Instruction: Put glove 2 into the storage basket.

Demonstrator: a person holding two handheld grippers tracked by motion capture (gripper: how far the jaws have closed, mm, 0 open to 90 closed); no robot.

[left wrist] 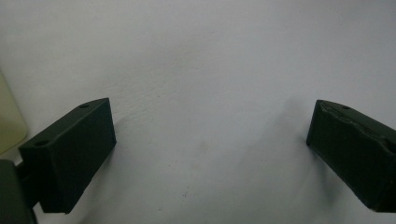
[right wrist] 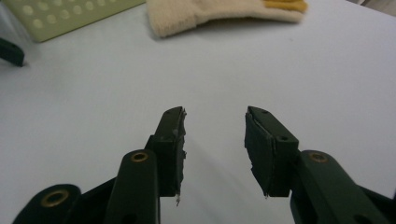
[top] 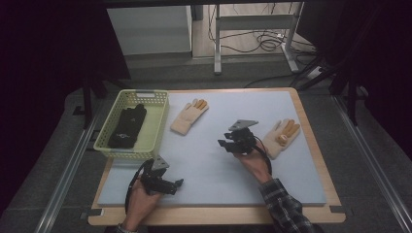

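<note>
High view: right hand-held gripper (top: 228, 141) hovers mid-surface (top: 214, 170), one glove (top: 281, 136) just right, another glove (top: 188, 117) ahead-left beside basket (top: 154, 131). Left hand-held gripper (top: 176, 185) near front edge.

Left gripper view: jaws wide, empty.

Right gripper view: jaws part-open, empty, clear surface ahead.

A black glove (top: 127, 126) lies in the basket (top: 154, 131) at left; two gloves (top: 188, 117) (top: 282, 136) lie right.

Bare mat (top: 214, 165) lies open between my two grippers. The basket (top: 158, 124) blocks the far left, one glove (top: 187, 119) lies just right of it, and another glove (top: 279, 136) crowds the right.
</note>
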